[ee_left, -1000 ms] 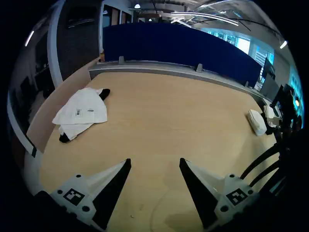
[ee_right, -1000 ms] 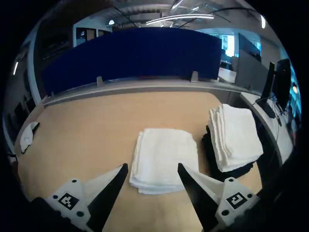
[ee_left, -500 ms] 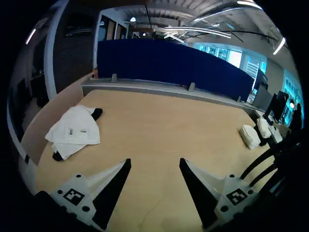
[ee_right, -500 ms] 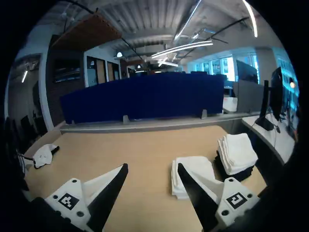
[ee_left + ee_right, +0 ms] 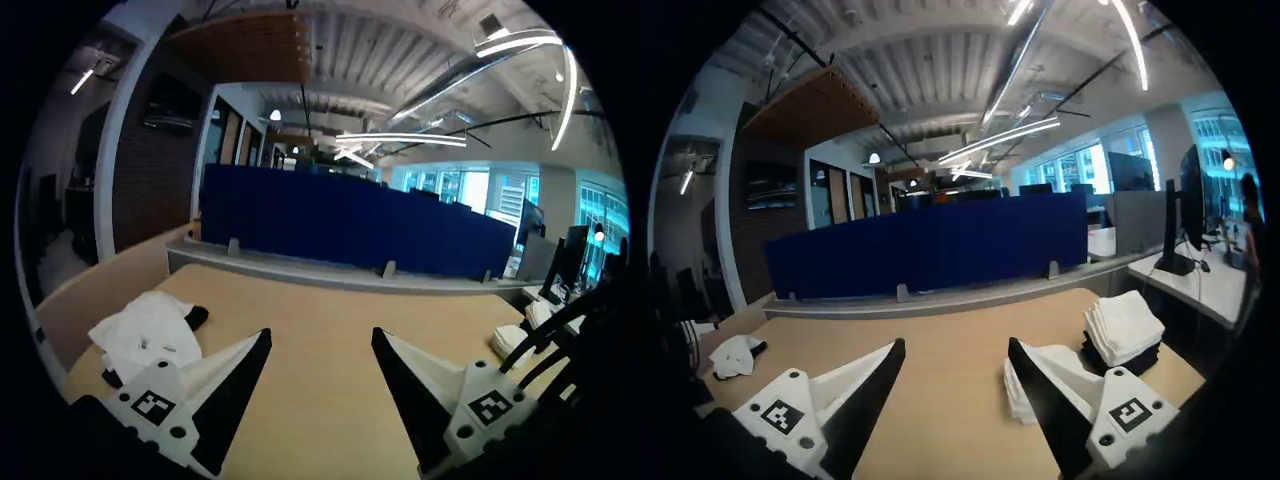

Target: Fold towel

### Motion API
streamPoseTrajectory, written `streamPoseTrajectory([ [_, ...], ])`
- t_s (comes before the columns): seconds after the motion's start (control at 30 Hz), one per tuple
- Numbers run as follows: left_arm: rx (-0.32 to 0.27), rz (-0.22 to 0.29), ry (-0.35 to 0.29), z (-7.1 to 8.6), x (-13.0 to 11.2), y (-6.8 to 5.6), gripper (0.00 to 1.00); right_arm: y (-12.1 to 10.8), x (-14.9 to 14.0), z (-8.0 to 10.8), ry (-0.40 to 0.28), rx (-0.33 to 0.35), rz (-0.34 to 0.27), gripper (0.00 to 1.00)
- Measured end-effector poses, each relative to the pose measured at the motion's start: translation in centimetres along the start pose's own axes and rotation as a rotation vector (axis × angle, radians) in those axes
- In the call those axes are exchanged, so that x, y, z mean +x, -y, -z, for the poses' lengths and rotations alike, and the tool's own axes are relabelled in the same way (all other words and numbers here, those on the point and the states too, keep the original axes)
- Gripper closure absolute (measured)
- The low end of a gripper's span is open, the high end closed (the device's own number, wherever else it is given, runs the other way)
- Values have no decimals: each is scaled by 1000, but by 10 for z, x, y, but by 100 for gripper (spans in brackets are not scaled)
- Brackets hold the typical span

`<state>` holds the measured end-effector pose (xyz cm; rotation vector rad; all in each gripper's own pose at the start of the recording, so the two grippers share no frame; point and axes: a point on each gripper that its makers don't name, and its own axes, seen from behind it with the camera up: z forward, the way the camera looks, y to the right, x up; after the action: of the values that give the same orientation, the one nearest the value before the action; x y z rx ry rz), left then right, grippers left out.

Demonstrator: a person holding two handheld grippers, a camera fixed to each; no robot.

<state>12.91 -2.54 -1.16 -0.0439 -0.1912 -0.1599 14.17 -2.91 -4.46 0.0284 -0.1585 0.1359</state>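
Left gripper (image 5: 320, 330): jaws spread, empty, over the light wooden table (image 5: 336, 312).
Right gripper (image 5: 956, 342): jaws spread, empty, over the table.
Crumpled white towel (image 5: 148, 334): table's left end, atop something black (image 5: 196, 318), perhaps cloth.
Folded white towels (image 5: 1122, 320): stacked at table's right end.

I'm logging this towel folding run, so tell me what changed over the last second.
Both grippers tilted up, away from the table. The right gripper, which hung over the folded towel, now sees it low by its own finger; the left gripper looks toward the ceiling. Nothing gripped or released. Both stayed open and empty; the folded towel, stack and crumpled towel lie unmoved.
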Motion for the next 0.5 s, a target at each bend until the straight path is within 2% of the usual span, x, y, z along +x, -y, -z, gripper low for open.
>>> streamPoseTrajectory([
  [0.1,-15,-25,-58,-1,8,-9,7,5,0,-1,-2,2,-2,0],
  [0.2,-22,-57,-62,-1,6,-13,7,11,1,-3,1,7,6,0],
  [0.5,-24,-113,-93,-3,2,-10,7,30,-1,-9,40,32,29,0],
])
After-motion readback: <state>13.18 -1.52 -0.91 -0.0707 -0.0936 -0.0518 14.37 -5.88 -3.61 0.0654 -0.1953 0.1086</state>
